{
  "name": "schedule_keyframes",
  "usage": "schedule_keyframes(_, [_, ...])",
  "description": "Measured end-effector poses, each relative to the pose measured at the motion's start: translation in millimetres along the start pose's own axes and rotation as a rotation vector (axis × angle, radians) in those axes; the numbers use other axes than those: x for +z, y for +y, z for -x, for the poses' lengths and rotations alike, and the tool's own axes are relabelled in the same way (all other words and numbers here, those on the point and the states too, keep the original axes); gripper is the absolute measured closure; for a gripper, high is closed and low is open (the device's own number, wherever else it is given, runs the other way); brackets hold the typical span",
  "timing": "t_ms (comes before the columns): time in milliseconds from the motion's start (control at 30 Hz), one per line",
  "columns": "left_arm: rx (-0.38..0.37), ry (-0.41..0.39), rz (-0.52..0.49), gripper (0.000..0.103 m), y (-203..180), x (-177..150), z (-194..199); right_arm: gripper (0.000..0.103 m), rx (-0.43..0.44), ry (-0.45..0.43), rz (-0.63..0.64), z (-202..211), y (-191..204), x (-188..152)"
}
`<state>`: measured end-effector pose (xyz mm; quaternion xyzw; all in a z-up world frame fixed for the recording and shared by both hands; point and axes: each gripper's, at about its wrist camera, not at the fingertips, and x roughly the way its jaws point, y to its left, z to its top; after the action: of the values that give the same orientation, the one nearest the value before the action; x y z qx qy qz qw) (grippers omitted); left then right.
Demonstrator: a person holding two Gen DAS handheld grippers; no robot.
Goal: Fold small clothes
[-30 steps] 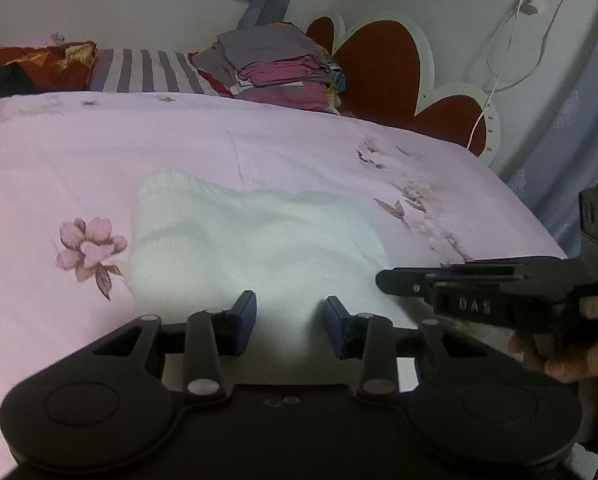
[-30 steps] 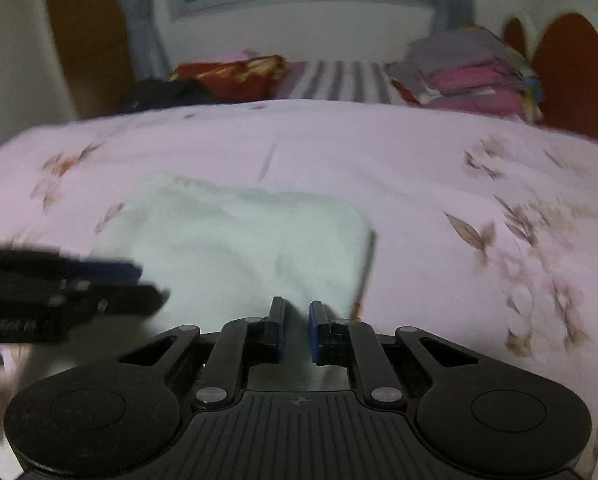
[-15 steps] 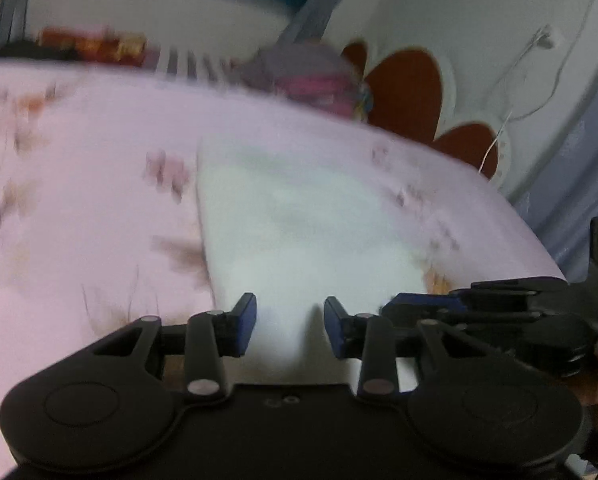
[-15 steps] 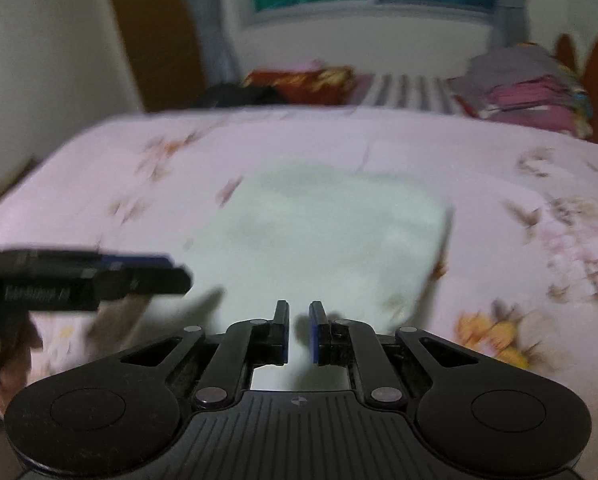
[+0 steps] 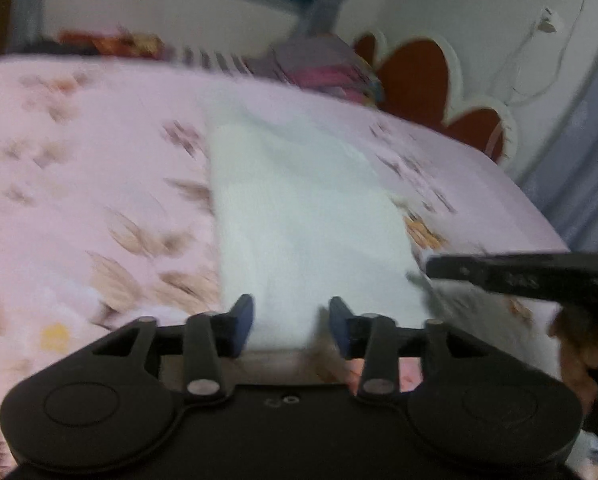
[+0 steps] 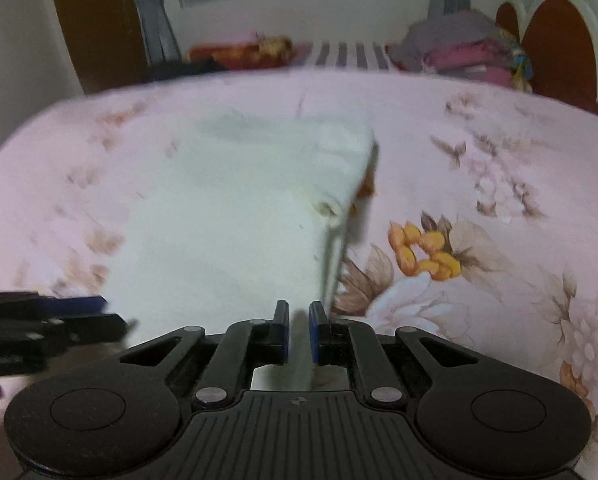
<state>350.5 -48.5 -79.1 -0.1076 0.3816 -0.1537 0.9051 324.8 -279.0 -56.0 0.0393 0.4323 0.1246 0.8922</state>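
We have a white cloth (image 6: 239,216) lying on the pink bed (image 6: 499,152). Our right gripper (image 6: 298,332) pinches its near edge with narrow fingers, so we can lift that side. Our left gripper (image 5: 291,326) has wide fingers around the other near edge, not squeezing yet, ready to help fold.

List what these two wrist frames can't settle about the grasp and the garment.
- Left gripper: blue pads apart; the white garment runs between them, contact unclear. Left wrist view, motion blur.
- Right gripper: pads close with cloth between; near hem hidden behind the gripper body. Right wrist view.
- Garment type: blurred in both views.
- Folded clothes pile: items too small and blurred, right wrist view.
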Motion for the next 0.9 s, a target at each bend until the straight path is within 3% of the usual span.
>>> schedule_keyframes(67, [0.028,-0.009,0.019,0.059,2,5,-2,0.094,0.036,-0.039,-0.004,8,10,-1])
schedule_keyframes(167, [0.044,0.047,0.043,0.059,6,8,-15,0.094,0.063,-0.042,0.009,2,28,-4])
schedule_keyframes(233, [0.048,0.158,0.013,0.056,7,2,-31,0.094,0.046,0.003,0.023,-10,34,-9])
schedule_keyframes(300, [0.037,0.155,0.01,0.056,8,1,-26,0.094,-0.032,0.082,0.032,-26,31,-18])
schedule_keyframes(367, [0.038,0.138,0.021,0.055,11,4,-18,0.094,-0.036,0.094,0.005,-22,26,-15])
schedule_keyframes(433, [0.045,0.084,0.029,0.044,14,11,-11,0.094,-0.06,0.056,-0.002,-9,27,-6])
schedule_keyframes(467, [0.053,0.074,0.034,0.028,14,12,-11,0.094,-0.043,0.015,-0.012,-3,26,-5])
schedule_keyframes(500, [0.065,0.07,0.04,0.02,15,15,-13,0.094,-0.026,-0.02,-0.031,2,25,-1])
schedule_keyframes(600, [0.076,0.121,0.004,0.023,12,16,-30,0.094,-0.03,-0.015,-0.058,-7,26,1])
schedule_keyframes(633, [0.091,0.174,-0.022,0.028,11,14,-40,0.094,-0.035,0.031,-0.068,-17,25,-2])
schedule_keyframes(667, [0.096,0.178,-0.037,0.027,11,15,-43,0.094,-0.055,0.109,-0.072,-32,24,-8])
schedule_keyframes(833, [0.097,0.156,-0.062,0.026,14,22,-36,0.094,-0.057,0.079,-0.082,-26,23,-8])
schedule_keyframes(900, [0.107,0.131,-0.067,0.013,13,28,-33,0.093,-0.069,0.033,-0.113,-19,19,-7])
